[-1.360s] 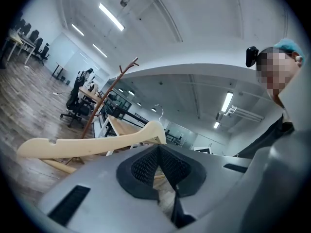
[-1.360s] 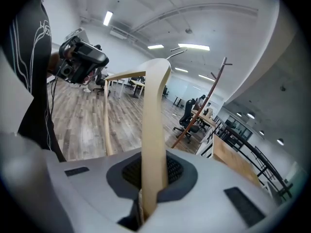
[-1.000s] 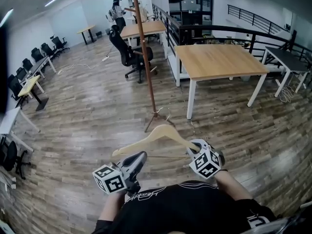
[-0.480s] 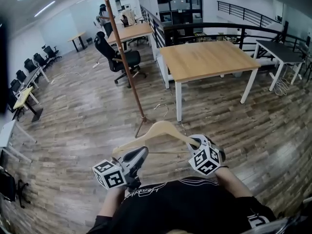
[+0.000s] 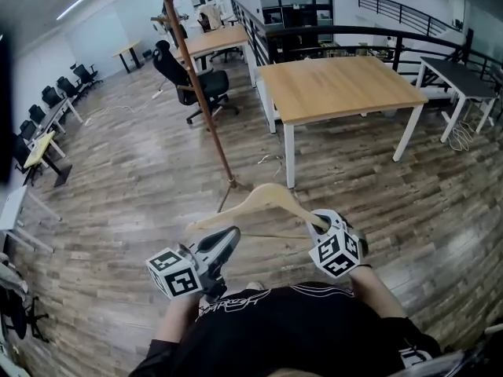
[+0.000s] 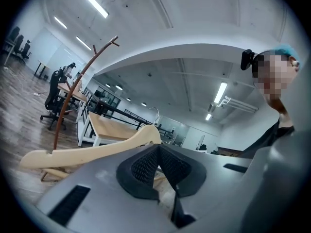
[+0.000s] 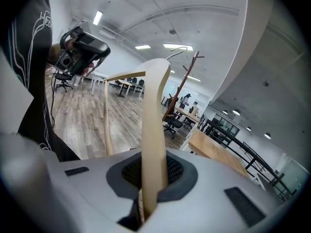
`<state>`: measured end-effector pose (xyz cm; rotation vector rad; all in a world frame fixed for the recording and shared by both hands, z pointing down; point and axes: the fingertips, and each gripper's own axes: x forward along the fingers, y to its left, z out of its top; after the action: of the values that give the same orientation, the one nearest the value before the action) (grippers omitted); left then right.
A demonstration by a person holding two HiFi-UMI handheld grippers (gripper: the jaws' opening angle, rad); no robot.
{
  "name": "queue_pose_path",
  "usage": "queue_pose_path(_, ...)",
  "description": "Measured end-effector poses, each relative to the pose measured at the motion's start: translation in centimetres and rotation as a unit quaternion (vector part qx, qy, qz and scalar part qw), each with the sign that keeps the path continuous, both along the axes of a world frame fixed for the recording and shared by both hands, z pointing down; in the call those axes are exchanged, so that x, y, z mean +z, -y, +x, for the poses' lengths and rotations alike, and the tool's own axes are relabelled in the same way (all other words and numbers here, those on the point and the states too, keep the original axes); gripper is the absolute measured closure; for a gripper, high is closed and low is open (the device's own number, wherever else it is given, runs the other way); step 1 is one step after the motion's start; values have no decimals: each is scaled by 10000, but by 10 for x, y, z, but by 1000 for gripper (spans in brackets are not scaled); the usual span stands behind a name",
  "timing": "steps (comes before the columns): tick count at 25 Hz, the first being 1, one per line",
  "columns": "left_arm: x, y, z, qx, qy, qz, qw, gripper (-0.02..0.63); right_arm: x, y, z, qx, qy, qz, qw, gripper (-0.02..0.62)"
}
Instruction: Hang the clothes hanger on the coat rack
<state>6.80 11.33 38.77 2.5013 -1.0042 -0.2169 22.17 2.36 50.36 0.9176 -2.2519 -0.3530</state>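
A pale wooden clothes hanger (image 5: pixel 263 204) hangs level in front of me, its metal hook (image 5: pixel 269 162) pointing away. My right gripper (image 5: pixel 321 223) is shut on the hanger's right arm, which stands up between the pads in the right gripper view (image 7: pixel 154 130). My left gripper (image 5: pixel 227 240) sits just under the hanger's left arm with its pads together and nothing between them; the hanger (image 6: pixel 97 149) lies beyond its tips. The brown coat rack (image 5: pixel 200 93) stands ahead, a little left of the hanger, with its feet on the floor; the coat rack also shows in both gripper views (image 6: pixel 73 96) (image 7: pixel 182 86).
A wooden table with white legs (image 5: pixel 338 89) stands ahead on the right, close to the rack's foot. A black office chair (image 5: pixel 192 85) is behind the rack. A black railing (image 5: pixel 409 38) runs along the back. Desks and chairs (image 5: pixel 39 144) line the left wall.
Both grippers and the hanger have been carried forward toward the coat rack. The rack's foot and the table now lie nearer, and the pole has shifted left in the head view.
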Motion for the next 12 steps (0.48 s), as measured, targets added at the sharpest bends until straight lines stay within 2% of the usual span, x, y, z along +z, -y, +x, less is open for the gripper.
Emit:
queue_pose_path(6,14,38,-30,-179,-126,-237,9995,599,14,36,-26,-127,-110,-197,9997,551)
queue_pose_path(12,25,112,-63,-165,-230,-367,9989,600,30,101,-59,-126,-263,-364,9989,551)
